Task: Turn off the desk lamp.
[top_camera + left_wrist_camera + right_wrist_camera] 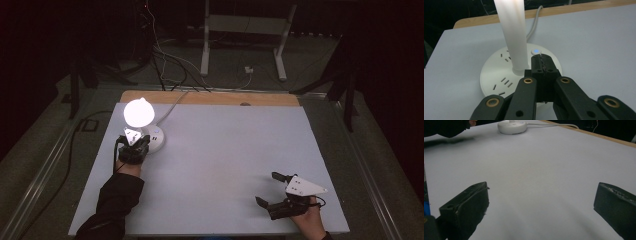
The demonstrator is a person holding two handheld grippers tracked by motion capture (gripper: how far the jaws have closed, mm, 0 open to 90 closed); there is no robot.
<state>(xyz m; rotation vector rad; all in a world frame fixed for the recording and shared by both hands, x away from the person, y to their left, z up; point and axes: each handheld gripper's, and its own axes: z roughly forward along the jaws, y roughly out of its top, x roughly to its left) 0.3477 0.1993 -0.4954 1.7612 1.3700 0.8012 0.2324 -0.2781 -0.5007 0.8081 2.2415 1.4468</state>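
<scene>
Lamp at the far left corner of the bench, both claws at rest. The lit lamp (139, 112) stands on a round white base (156, 139) near the far left corner of the white bench (225, 150), close to the left edge and a little in from the bare wooden strip (210, 97) along the far edge. In the left gripper view the lamp's white stem (512, 35) rises upright from the middle of the base (496, 72); its long axis is vertical, and in the high view the glowing head sits at the top. Socket slots are set into the base's upper face, and a small button (536, 51) glows blue at its rim. A white cord (172, 105) runs from the base over the far edge to the floor.

The left claw (142, 146) is at the near side of the base; its jaws are pressed together with nothing between them, and their tips lie over the base just short of the blue button, beside the stem. Contact with the base cannot be told.

The right claw (267, 189) rests near the near right corner, well apart from the lamp, jaws spread wide and empty. The bench surface between the two claws is bare, as is the whole right half.
</scene>
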